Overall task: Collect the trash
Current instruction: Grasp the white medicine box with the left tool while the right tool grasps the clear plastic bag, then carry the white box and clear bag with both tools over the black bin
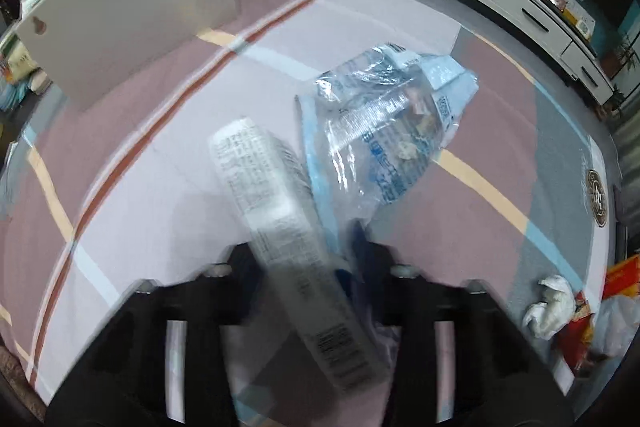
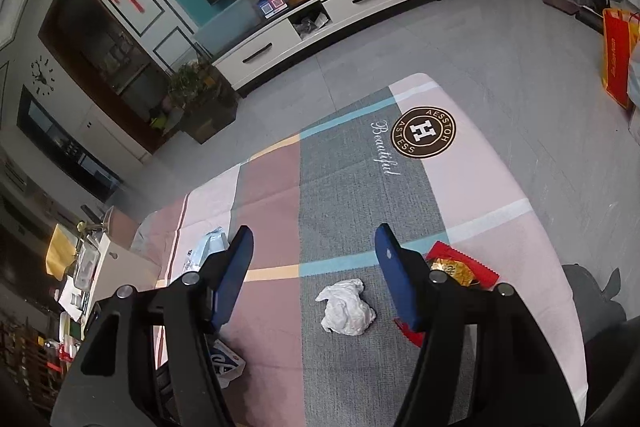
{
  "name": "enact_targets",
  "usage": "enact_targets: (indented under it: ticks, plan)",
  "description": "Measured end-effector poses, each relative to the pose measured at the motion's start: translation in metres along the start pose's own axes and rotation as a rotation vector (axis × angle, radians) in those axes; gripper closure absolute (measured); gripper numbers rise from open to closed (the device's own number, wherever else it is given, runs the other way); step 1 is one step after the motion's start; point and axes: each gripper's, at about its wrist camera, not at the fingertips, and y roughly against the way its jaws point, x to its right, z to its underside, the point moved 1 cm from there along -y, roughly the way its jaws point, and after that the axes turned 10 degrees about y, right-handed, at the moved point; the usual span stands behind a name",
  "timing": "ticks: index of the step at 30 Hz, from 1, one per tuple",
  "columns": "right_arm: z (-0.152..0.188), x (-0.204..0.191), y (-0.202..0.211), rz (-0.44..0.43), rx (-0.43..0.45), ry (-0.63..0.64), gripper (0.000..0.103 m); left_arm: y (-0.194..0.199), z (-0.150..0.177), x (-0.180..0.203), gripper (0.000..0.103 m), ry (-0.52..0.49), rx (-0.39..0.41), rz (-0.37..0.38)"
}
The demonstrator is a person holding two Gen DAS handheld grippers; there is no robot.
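Observation:
My left gripper (image 1: 320, 251) is shut on a small white printed carton (image 1: 280, 227), which sticks out tilted between its fingers above the patterned tablecloth (image 1: 160, 147). A crumpled clear and blue plastic bag (image 1: 388, 123) lies just beyond it. My right gripper (image 2: 314, 247) is open and empty, its blue fingers (image 2: 236, 275) on either side of a crumpled white tissue (image 2: 346, 307) on the cloth (image 2: 360, 187). A red and gold wrapper (image 2: 464, 267) lies just right of the right finger. The tissue (image 1: 548, 307) and red wrapper (image 1: 580, 311) also show in the left wrist view.
A white board (image 1: 128, 11) stands on the table's far left. A blue and white carton (image 2: 228, 363) lies under my right gripper's left finger. A white TV cabinet (image 2: 340, 11) and a red shopping bag (image 2: 616, 63) stand on the grey floor beyond the table.

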Motion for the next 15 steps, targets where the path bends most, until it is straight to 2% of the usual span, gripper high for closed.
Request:
enact_targets:
  ticks: [4, 6, 7, 11, 14, 15]
  plan:
    - [0.000, -0.004, -0.003, -0.003, -0.015, 0.013, 0.040, 0.009, 0.001, -0.019, 0.079, 0.047, -0.007, 0.102]
    - [0.002, -0.013, -0.007, -0.016, -0.021, 0.038, 0.040, 0.021, 0.004, -0.027, 0.081, 0.039, 0.018, 0.139]
    - [0.004, -0.021, -0.011, -0.023, -0.028, 0.057, 0.040, 0.034, 0.007, -0.041, 0.081, 0.033, 0.043, 0.177]
    - [0.019, -0.055, -0.037, -0.041, -0.079, 0.121, 0.040, 0.072, 0.019, -0.091, 0.082, 0.023, 0.073, 0.242]
    - [0.036, -0.086, -0.057, -0.093, -0.115, 0.146, 0.021, 0.094, 0.023, -0.134, 0.082, 0.074, 0.094, 0.285]
    - [0.044, -0.098, -0.064, -0.131, -0.132, 0.159, 0.019, 0.096, 0.025, -0.144, 0.082, 0.086, 0.098, 0.284]
